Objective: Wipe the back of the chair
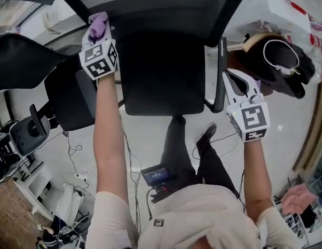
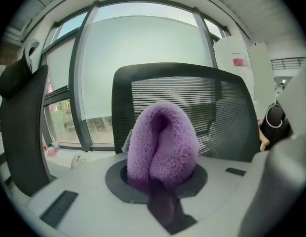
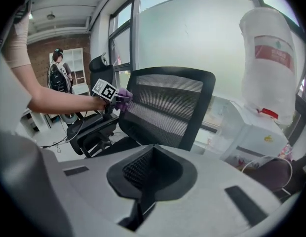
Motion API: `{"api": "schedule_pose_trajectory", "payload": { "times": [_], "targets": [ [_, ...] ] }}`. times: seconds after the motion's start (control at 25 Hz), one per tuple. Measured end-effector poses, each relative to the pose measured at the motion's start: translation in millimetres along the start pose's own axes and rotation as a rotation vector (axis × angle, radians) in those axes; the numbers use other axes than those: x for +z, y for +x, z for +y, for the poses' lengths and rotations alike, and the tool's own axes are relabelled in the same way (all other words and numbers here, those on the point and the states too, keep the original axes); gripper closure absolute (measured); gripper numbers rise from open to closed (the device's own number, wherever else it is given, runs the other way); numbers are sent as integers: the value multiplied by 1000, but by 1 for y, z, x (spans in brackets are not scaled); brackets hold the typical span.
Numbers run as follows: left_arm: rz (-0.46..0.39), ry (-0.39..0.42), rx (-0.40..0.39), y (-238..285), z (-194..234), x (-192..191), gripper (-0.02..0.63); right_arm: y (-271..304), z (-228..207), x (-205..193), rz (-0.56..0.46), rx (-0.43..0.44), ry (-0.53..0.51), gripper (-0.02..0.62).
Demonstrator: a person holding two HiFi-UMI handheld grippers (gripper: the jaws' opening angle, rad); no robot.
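Note:
The black office chair has a mesh back [image 1: 150, 4] at the top of the head view and a black seat [image 1: 161, 77] below it. My left gripper [image 1: 98, 30] is shut on a fluffy purple cloth [image 1: 100, 21], held at the left edge of the chair back. In the left gripper view the cloth [image 2: 163, 142] bulges out of the jaws in front of the mesh back [image 2: 212, 107]. My right gripper [image 1: 231, 79] is shut with nothing in it, beside the right armrest [image 1: 222, 71]. The right gripper view shows the back [image 3: 163, 107] and the cloth [image 3: 124, 95] against its left edge.
A second black chair [image 1: 26, 56] stands close on the left. A black bag with a white cord [image 1: 283, 61] lies to the right, near a large white bag [image 3: 271, 63]. Cables [image 1: 78, 160] and a small device [image 1: 158, 175] lie on the floor. A person [image 3: 57, 73] stands far back.

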State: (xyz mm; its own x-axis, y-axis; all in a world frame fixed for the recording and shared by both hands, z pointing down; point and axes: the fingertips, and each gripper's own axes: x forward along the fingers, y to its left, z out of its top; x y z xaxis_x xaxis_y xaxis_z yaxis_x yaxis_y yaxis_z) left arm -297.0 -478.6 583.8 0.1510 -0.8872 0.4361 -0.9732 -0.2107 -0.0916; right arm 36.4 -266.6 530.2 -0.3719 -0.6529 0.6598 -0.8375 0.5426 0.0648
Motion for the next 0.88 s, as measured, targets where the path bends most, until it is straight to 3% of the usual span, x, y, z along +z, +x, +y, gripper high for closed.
{"api": "schedule_pose_trajectory", "payload": {
  "times": [0.2, 0.44, 0.68, 0.88],
  "targets": [
    [-15, 11, -2, -34, 3, 11, 532, -1, 23, 36, -41, 46, -38, 600],
    [-76, 29, -10, -95, -6, 63, 532, -41, 16, 73, -110, 60, -24, 600],
    [-175, 70, -2, -193, -26, 143, 532, -104, 3, 109, -203, 85, -14, 600],
    [-246, 132, 11, -295, -56, 195, 532, -172, 0, 145, -303, 94, -71, 600]
  ]
}}
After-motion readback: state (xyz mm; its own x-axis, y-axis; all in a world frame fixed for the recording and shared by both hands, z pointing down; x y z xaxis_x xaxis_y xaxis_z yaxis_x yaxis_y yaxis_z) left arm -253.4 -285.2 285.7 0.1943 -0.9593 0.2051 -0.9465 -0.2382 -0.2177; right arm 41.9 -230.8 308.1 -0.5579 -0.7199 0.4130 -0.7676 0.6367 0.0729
